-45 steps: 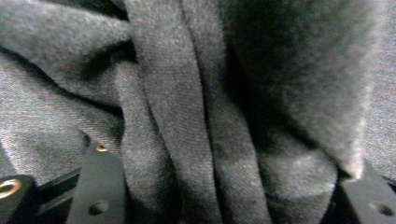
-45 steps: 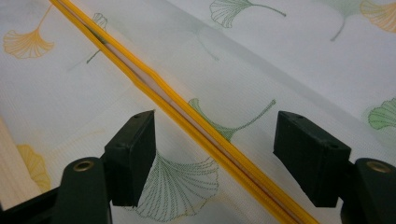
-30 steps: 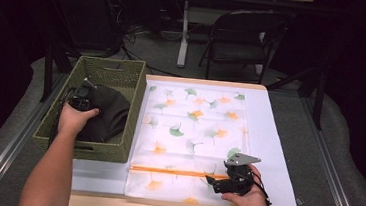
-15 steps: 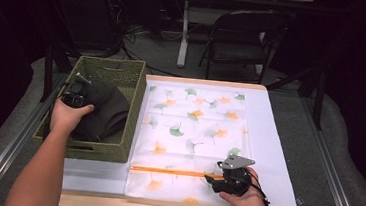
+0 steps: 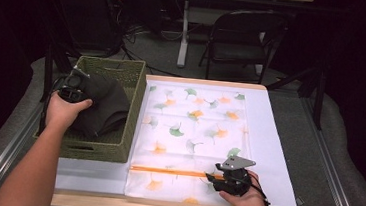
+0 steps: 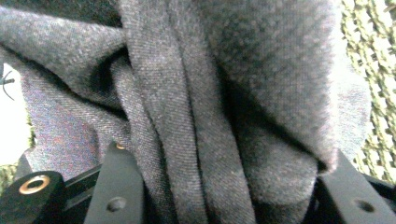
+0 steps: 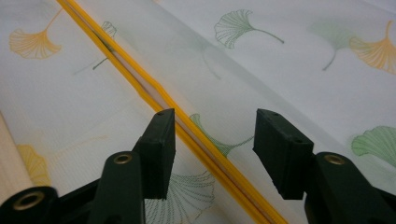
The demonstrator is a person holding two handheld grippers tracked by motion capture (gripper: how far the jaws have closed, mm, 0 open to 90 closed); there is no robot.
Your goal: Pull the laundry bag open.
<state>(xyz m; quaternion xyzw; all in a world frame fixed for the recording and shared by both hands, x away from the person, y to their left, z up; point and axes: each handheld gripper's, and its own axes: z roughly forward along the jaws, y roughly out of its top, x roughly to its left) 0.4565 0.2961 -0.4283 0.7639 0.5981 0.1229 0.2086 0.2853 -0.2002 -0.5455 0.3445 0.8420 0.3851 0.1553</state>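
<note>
While the high view places the left gripper [image 5: 73, 87] on the dark garment [image 5: 101, 110] inside the wicker basket [image 5: 131, 109], its own view shows folds clamped between its jaws. Beside that basket, the right gripper [image 7: 211, 137] straddles the bag's orange zipper [image 7: 154, 97], jaws apart.

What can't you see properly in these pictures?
- High view: the basket's floor, covered by the dark cloth.
- Left gripper view: the whole shape of the cloth, too close and cut off by the edges; also whether the left gripper is pinching it, since folds hide the tips.
- Right gripper view: where the orange zipper ends, cut off by the edges.
- High view: the right gripper's opening, too small.
</note>
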